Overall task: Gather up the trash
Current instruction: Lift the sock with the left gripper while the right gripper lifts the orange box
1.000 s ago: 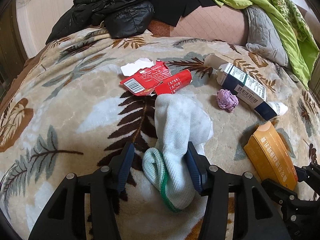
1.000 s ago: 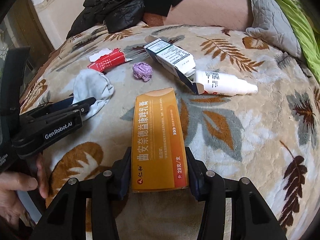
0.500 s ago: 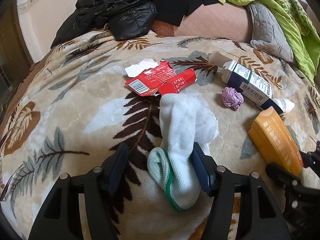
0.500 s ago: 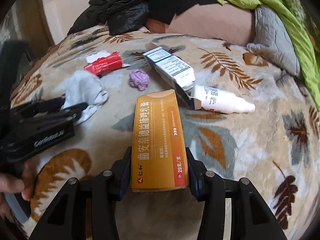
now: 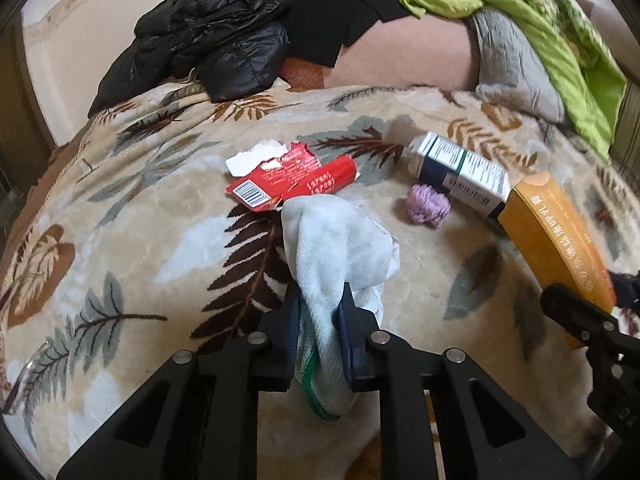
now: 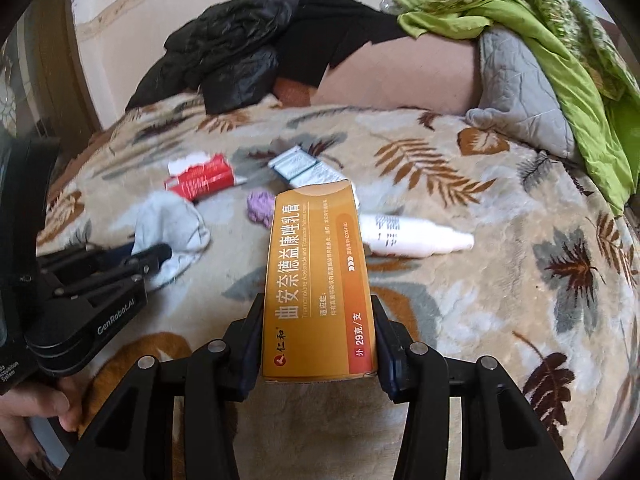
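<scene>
Already both tools are loaded: the left tool has just clamped the white sock, whose length runs straight ahead toward the red wrapper, while the right tool pinches the orange box lengthwise.

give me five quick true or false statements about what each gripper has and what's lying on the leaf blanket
1. The left gripper is shut on the white cloth with green trim. True.
2. The right gripper holds the crumpled purple paper ball. False: it holds the long orange cardboard box; the ball lies on the leaf-patterned blanket.
3. The torn red wrapper lies beyond the cloth. True.
4. The white plastic bottle stands upright. False: it lies on its side.
5. The black puffer jacket lies at the blanket's far end. True.
</scene>
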`<state>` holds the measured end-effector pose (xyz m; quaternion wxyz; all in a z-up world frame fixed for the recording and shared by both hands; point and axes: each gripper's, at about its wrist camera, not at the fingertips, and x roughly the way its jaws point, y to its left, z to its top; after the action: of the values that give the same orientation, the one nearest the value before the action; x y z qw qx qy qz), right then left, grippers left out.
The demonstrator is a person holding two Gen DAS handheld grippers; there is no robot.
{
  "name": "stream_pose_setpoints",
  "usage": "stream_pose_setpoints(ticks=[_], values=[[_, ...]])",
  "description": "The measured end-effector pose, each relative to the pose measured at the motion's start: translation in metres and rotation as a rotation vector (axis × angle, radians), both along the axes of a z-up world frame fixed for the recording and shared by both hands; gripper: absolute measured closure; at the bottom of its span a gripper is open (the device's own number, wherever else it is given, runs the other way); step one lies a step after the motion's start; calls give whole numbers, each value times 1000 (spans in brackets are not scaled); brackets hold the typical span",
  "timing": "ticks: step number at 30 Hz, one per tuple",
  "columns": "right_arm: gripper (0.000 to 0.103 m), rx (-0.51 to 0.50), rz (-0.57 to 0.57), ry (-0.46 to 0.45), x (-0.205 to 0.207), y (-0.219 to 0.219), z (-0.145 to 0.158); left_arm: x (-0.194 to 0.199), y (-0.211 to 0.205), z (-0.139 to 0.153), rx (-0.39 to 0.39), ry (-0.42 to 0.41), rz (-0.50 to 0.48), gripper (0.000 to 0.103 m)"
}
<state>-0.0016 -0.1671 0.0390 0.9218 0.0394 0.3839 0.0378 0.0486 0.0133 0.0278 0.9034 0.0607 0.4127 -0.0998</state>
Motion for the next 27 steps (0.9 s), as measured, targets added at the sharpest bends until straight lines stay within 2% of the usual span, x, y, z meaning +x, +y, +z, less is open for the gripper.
stream_pose_setpoints(ticks=[10, 27], values=[[52, 51, -22, -75, -9, -4, 22, -27, 1, 39, -27, -166, 35, 86], [52, 54, -14, -91, -12, 0, 26, -30, 2, 45, -26, -193, 36, 86]])
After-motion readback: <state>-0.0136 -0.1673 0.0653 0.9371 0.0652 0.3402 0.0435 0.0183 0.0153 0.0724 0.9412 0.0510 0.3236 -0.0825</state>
